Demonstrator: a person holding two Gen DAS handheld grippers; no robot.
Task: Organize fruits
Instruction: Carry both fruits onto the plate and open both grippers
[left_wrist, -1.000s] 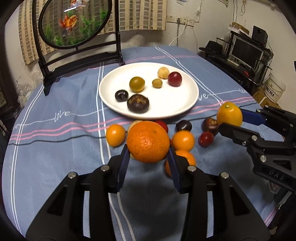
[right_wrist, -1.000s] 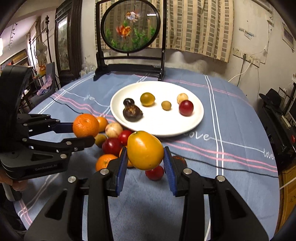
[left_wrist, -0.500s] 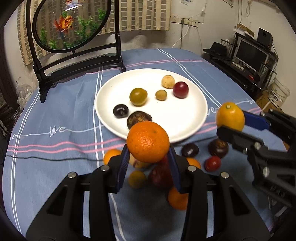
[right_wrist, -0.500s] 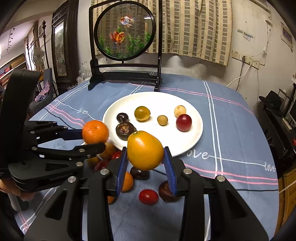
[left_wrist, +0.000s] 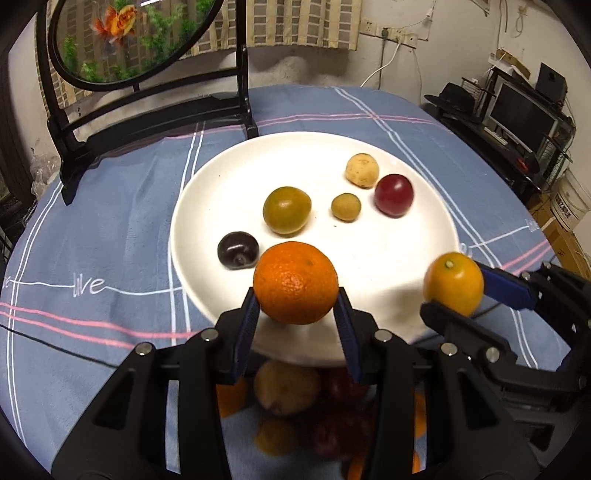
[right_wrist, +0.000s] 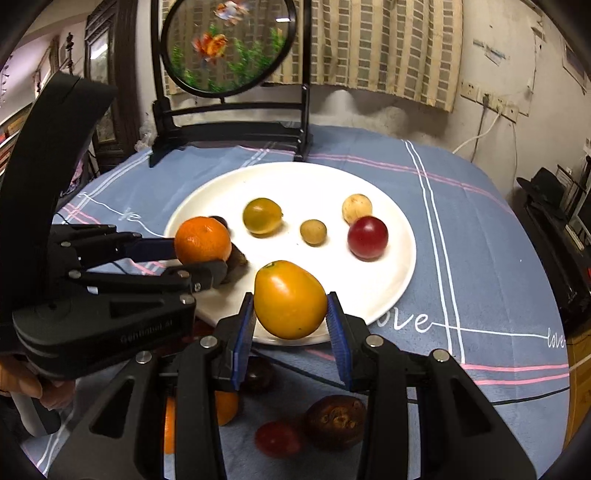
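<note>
The left gripper (left_wrist: 295, 317) pinched an orange (left_wrist: 295, 282) over the near rim of the white plate (left_wrist: 417, 236). The right gripper (right_wrist: 290, 325) pinched a yellow fruit (right_wrist: 289, 299) above that same rim. This looked like the carry-to-plate step; next, each needed lowering and releasing. Open plate lay in front of the 5 small fruits there.

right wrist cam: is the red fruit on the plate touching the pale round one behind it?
Cannot tell: the red fruit overlaps the pale fruit on the plate there, while the left wrist view shows them edge to edge at most.
</note>
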